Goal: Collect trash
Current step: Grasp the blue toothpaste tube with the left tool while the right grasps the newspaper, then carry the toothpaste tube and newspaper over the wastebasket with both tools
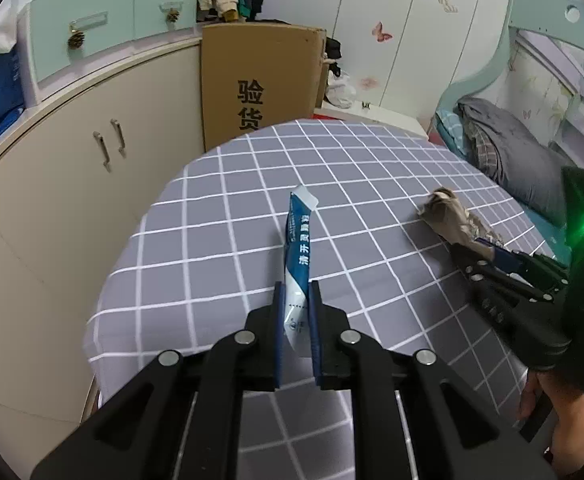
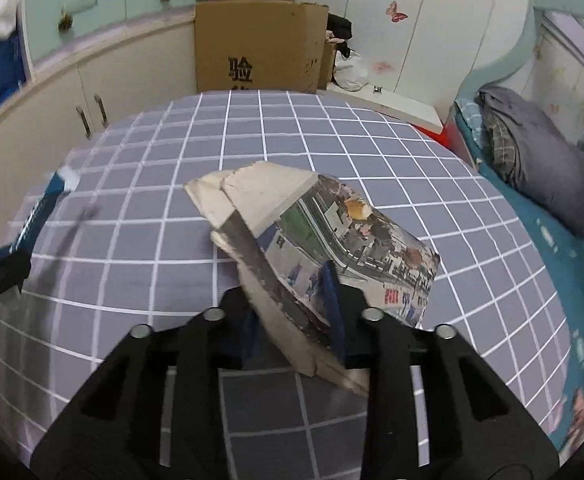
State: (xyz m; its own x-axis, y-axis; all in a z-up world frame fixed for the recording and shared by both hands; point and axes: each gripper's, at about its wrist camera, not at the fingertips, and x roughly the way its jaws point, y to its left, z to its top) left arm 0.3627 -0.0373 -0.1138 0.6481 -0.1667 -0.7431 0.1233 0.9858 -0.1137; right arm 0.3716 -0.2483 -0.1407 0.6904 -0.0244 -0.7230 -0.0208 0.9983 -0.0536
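Two pieces of trash are being gripped at once, one per gripper, above the grey checked counter [image 1: 196, 240]. At lower centre of the left wrist view, the left gripper [image 1: 297, 300] is pinching a blue-and-white sachet [image 1: 298, 256] by its lower end, jaws nearly closed on the thin foil; the sachet is standing up out of the jaws, its torn white top toward mid-frame. It is looking light, flat and slick (likely to slip if held by an edge), so the flat faces low down are seeming the right hold. Further right, at lower centre of the right wrist view, the right gripper [image 2: 292, 304] is clamping a folded newspaper wad [image 2: 312, 232], jaws narrowed on its near corner while the rest is fanning out toward mid-frame. That paper is seeming soft, crushable and loosely layered, so the thick folded spine is probably the safest hold.
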